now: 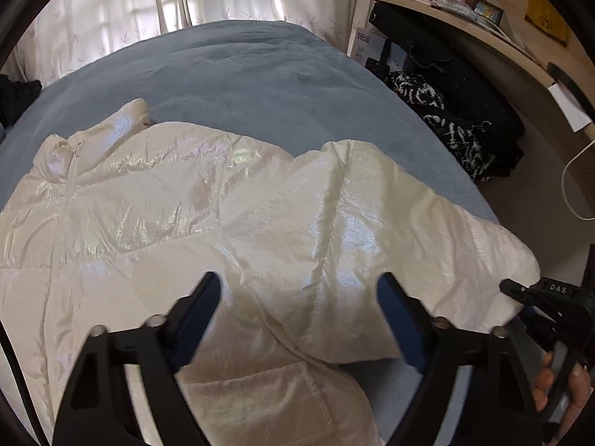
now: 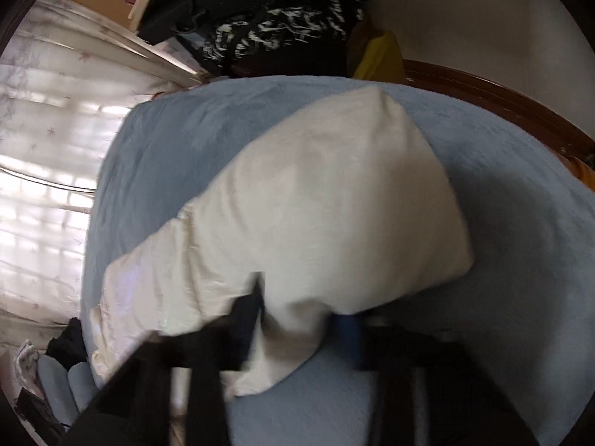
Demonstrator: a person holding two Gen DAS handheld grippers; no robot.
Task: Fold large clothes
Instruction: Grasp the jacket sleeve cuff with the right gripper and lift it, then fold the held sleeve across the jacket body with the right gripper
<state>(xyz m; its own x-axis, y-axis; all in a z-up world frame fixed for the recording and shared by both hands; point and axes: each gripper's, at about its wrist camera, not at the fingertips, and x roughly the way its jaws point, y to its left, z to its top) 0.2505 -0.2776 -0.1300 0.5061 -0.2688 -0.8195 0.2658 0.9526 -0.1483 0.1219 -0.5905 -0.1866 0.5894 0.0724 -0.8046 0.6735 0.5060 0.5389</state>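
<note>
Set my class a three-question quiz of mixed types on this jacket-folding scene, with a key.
1. True or false: the white puffer jacket lies on a blue blanket.
2. Which gripper has its jaws apart over the jacket? A left gripper B right gripper
3. Fill in: behind the bed hangs a pale ____.

Key: 1 true; 2 A; 3 curtain.

The letters "DAS" stand in white on the black right gripper [image 1: 550,293] body.
</note>
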